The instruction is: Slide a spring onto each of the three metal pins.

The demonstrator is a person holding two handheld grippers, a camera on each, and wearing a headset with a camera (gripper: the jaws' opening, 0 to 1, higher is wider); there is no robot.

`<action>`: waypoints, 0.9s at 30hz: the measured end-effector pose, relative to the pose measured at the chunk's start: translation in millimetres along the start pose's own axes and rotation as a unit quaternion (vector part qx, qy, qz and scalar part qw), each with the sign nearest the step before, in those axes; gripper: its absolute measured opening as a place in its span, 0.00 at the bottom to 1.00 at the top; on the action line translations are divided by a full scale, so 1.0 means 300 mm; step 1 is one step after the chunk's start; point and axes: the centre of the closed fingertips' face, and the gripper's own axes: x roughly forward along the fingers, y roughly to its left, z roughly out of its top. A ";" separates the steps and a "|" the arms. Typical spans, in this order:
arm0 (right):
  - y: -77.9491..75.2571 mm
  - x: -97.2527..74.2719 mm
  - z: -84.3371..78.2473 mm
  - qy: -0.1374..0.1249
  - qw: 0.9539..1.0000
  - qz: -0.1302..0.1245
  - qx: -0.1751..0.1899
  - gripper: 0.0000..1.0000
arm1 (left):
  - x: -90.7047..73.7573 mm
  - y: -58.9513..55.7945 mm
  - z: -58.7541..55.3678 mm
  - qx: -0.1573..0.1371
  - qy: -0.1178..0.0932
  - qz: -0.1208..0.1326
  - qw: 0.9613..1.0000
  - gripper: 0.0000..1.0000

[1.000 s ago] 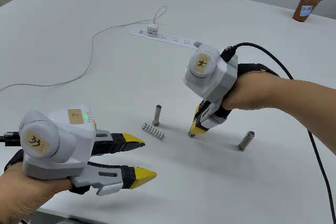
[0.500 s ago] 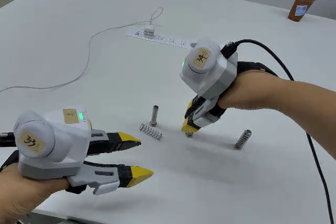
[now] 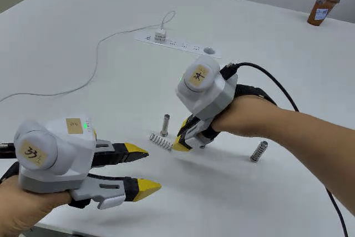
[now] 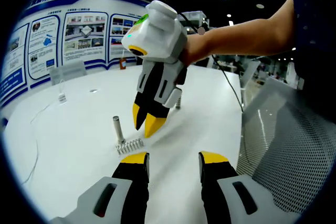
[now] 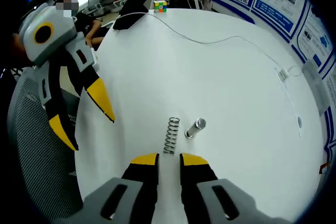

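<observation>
The right gripper (image 5: pixel 169 161) points down at the white table (image 3: pixel 100 92) with its jaws a narrow gap apart and nothing between them. A loose spring (image 5: pixel 170 135) lies flat on the table just ahead of that gap, its near end close to the yellow tips, and a bare metal pin (image 5: pixel 194 128) stands upright just beside the spring. The left gripper (image 3: pixel 148 167) hangs near the table's front edge with its jaws wide apart and empty, while a second spring (image 3: pixel 258 151) sits well apart beyond the right forearm.
</observation>
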 end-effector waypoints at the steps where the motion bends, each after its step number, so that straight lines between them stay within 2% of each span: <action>1: 0.001 0.006 0.004 -0.002 1.000 0.001 0.005 0.17 | -0.001 0.001 0.000 0.000 0.000 0.001 1.000 0.39; 7: -0.013 0.042 0.001 0.003 1.000 -0.007 0.018 0.16 | -0.005 0.008 0.002 -0.002 -0.001 0.005 1.000 0.39; 15: -0.006 0.069 -0.008 0.008 1.000 -0.006 0.028 0.14 | -0.009 0.014 -0.006 -0.005 0.001 0.008 1.000 0.38; 27: -0.008 0.080 -0.014 0.016 0.999 -0.007 0.027 0.12 | -0.017 0.025 -0.007 -0.006 0.000 0.015 1.000 0.38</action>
